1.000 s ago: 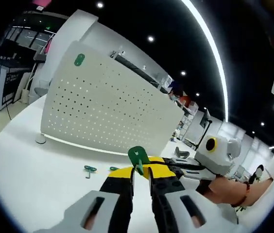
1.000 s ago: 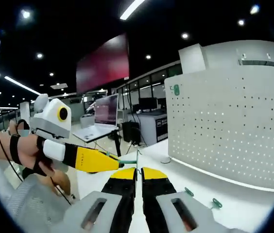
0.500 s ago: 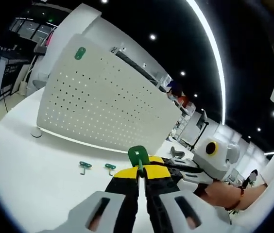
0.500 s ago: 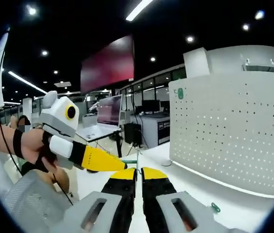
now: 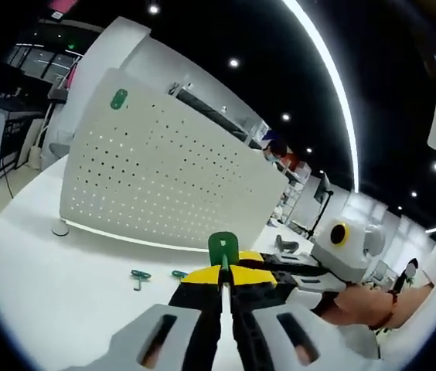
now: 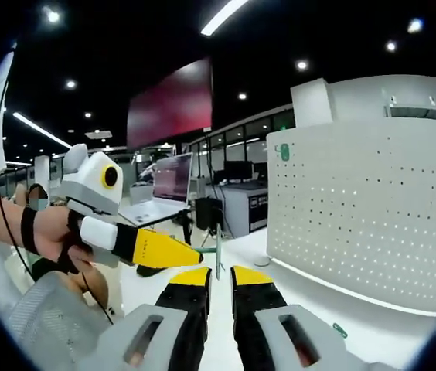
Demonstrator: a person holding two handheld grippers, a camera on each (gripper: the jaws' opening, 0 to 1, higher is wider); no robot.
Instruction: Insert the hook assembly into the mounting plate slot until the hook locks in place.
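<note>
While L hand-held gripper pinches hook, R hand-held gripper parted

A large open-plan lab or technical office is being shown, with a black ceiling being lit by recessed spotlights and a long light strip. Rows of desks carrying monitors and a laptop are being seen under a big red wall screen, in front of glazed partitions. A white bench is being used as a test station, with a perforated white panel standing upright on it.
</note>
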